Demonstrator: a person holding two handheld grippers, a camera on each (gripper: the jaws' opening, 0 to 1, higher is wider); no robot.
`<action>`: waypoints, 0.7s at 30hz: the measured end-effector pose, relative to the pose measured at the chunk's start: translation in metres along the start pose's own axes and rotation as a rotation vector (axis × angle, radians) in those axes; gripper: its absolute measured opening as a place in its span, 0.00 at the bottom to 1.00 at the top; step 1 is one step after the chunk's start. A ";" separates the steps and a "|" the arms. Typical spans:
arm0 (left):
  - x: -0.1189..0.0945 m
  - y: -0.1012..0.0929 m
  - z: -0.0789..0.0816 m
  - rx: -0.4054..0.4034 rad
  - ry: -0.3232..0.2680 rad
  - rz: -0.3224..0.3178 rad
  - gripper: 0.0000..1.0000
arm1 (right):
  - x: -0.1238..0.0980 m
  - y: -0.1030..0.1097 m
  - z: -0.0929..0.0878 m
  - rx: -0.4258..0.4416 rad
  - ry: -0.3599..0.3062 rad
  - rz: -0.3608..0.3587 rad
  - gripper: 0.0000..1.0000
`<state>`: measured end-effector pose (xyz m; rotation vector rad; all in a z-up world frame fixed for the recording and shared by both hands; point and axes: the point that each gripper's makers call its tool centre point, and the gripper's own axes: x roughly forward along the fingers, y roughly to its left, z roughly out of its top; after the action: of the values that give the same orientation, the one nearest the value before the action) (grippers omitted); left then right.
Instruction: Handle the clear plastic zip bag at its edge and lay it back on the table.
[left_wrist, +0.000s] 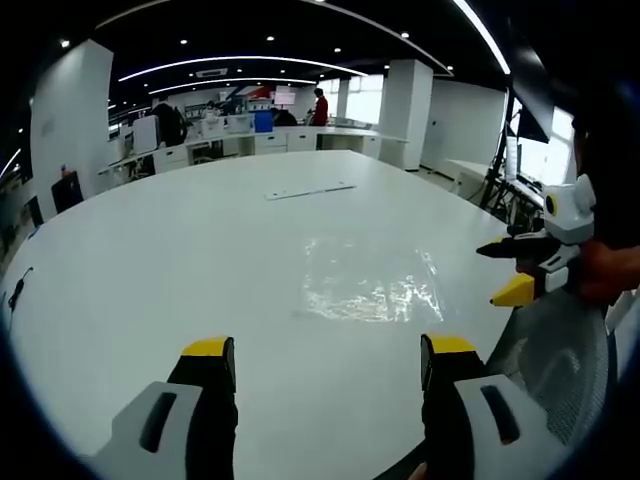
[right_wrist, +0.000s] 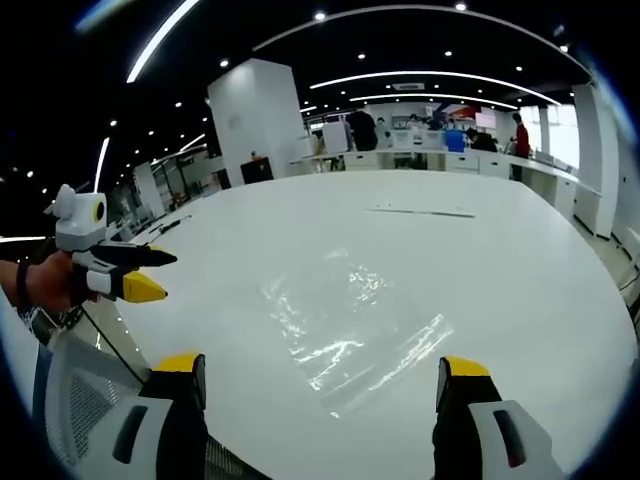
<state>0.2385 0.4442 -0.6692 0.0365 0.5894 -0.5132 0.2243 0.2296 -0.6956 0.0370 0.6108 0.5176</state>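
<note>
Seemingly empty clear zip bag (left_wrist: 368, 279) flat on white table (left_wrist: 150, 260), both tongs apart.

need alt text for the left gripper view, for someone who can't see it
A clear plastic zip bag lies flat on a large white table, ahead of the left tongs, whose yellow-tipped jaws stand open and empty. The right tongs reach in from the right, also open, beside the bag's edge; an office lies behind.
</note>
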 end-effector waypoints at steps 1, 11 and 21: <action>0.000 0.001 0.000 0.000 0.000 0.001 0.75 | 0.001 0.000 0.000 -0.003 0.002 0.000 0.96; -0.001 0.003 -0.005 -0.009 0.007 0.005 0.75 | 0.003 0.002 0.002 -0.008 0.006 0.007 0.96; -0.001 0.005 -0.007 -0.014 0.007 0.009 0.75 | 0.011 0.002 0.008 -0.019 0.007 0.018 0.96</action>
<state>0.2365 0.4498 -0.6745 0.0279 0.5994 -0.5008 0.2351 0.2377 -0.6945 0.0231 0.6131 0.5412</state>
